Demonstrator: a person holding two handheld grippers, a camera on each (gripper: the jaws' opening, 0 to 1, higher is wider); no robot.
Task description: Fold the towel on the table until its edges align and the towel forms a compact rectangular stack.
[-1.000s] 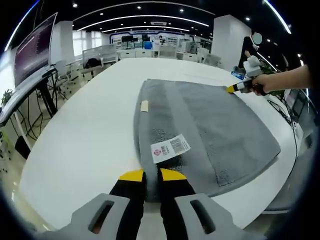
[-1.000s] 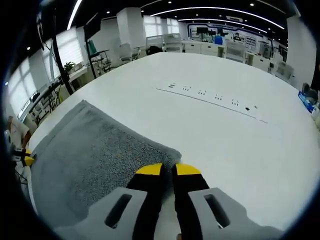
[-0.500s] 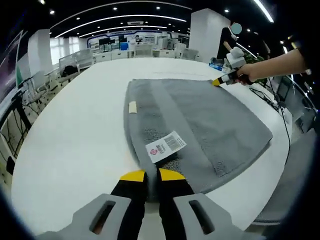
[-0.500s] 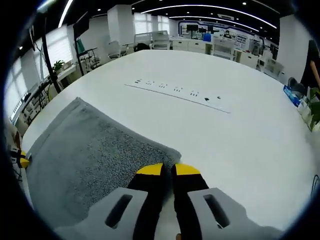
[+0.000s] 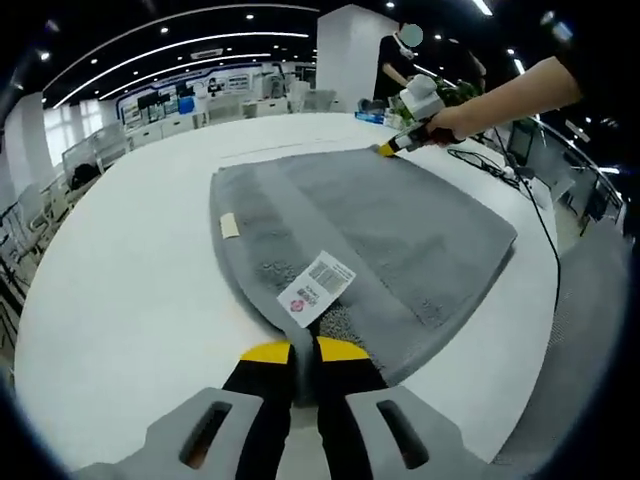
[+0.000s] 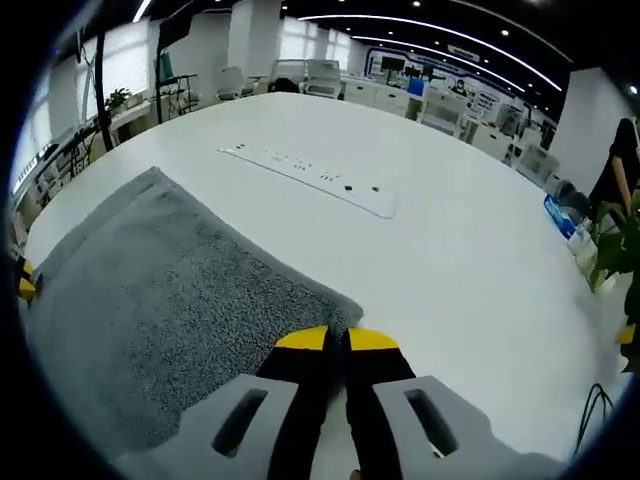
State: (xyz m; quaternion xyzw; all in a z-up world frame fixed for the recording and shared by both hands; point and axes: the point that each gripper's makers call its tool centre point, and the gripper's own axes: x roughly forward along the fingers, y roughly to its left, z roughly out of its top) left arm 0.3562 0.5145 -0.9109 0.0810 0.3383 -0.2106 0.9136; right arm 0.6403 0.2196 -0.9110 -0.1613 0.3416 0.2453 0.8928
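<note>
A grey towel (image 5: 370,230) lies spread on the white table (image 5: 120,280), with a white barcode tag (image 5: 315,288) and a small cream label (image 5: 229,225) near its left side. My left gripper (image 5: 294,352) is shut on the towel's near corner. In the left gripper view the right gripper (image 5: 392,146), held by a person's hand, pinches the far corner. In the right gripper view the towel (image 6: 170,320) stretches to the left, and my right gripper (image 6: 337,340) is shut on its corner. The left gripper's yellow tip (image 6: 24,288) shows at the far left edge.
A white power strip (image 6: 310,178) is set into the table beyond the towel. A potted plant (image 6: 615,255) stands at the table's right side, and a person (image 6: 612,165) stands behind it. Office desks and chairs fill the background. Bare table surrounds the towel.
Both views have swung, so the cameras moved; the towel still lies flat and both grippers keep hold of their corners.
</note>
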